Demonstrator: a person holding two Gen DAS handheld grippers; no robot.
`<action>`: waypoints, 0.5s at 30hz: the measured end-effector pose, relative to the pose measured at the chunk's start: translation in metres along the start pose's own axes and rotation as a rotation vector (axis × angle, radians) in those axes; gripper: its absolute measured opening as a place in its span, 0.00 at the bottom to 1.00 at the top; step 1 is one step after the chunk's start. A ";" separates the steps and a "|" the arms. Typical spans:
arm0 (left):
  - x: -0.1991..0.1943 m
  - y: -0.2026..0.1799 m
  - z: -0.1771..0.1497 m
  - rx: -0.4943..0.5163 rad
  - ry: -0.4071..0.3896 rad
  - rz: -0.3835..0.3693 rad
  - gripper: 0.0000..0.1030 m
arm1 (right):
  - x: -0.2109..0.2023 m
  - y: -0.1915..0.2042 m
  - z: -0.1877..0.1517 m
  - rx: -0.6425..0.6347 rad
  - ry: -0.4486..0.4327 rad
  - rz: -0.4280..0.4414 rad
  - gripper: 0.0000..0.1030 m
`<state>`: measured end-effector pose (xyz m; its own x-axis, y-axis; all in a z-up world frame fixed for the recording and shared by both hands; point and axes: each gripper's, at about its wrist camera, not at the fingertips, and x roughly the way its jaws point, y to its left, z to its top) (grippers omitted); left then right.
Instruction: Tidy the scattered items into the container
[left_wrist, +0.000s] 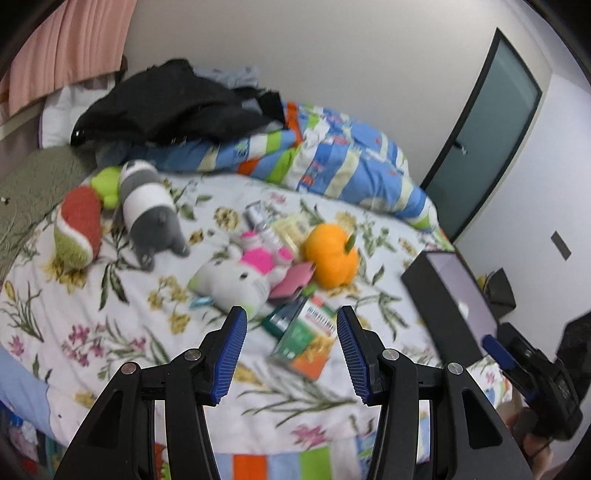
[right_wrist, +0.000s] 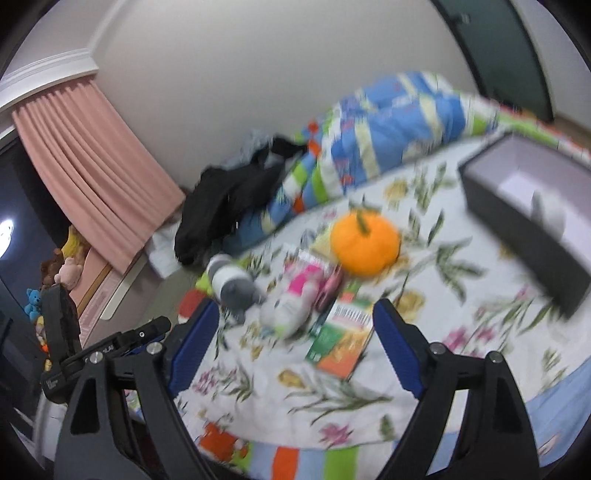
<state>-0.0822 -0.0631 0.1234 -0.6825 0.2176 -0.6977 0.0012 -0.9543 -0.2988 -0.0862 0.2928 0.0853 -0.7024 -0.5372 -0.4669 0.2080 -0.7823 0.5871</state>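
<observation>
Scattered items lie on a floral bedsheet: an orange pumpkin plush (left_wrist: 331, 256) (right_wrist: 365, 243), a white-and-pink cat plush (left_wrist: 240, 277) (right_wrist: 295, 302), a grey-and-white plush (left_wrist: 151, 210) (right_wrist: 231, 282), a red-and-green plush (left_wrist: 78, 230), a pink wallet (left_wrist: 293, 280) and a green-and-orange box (left_wrist: 304, 341) (right_wrist: 341, 339). The black box container (left_wrist: 448, 299) (right_wrist: 524, 218) sits on the bed's right side with something pale inside. My left gripper (left_wrist: 291, 354) is open and empty above the green-and-orange box. My right gripper (right_wrist: 295, 350) is open and empty, hovering over the same pile.
A striped blue quilt (left_wrist: 332, 155) and black clothes (left_wrist: 173, 107) are heaped at the bed's far side by the wall. Pink curtains (right_wrist: 92, 166) hang to the left. A dark door (left_wrist: 484, 129) stands to the right. The other gripper (left_wrist: 535, 376) shows at the left wrist view's right edge.
</observation>
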 end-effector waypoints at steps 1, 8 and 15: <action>0.004 0.004 -0.003 0.004 0.014 0.000 0.49 | 0.011 -0.002 -0.006 0.013 0.030 -0.008 0.83; 0.042 0.017 -0.018 -0.001 0.106 -0.009 0.49 | 0.059 -0.019 -0.027 0.067 0.142 -0.045 0.83; 0.097 0.017 -0.026 0.012 0.194 -0.034 0.49 | 0.107 -0.051 -0.045 0.148 0.244 -0.053 0.83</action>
<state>-0.1295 -0.0532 0.0337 -0.5286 0.2836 -0.8001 -0.0290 -0.9480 -0.3169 -0.1413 0.2615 -0.0244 -0.5210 -0.5712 -0.6343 0.0610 -0.7661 0.6398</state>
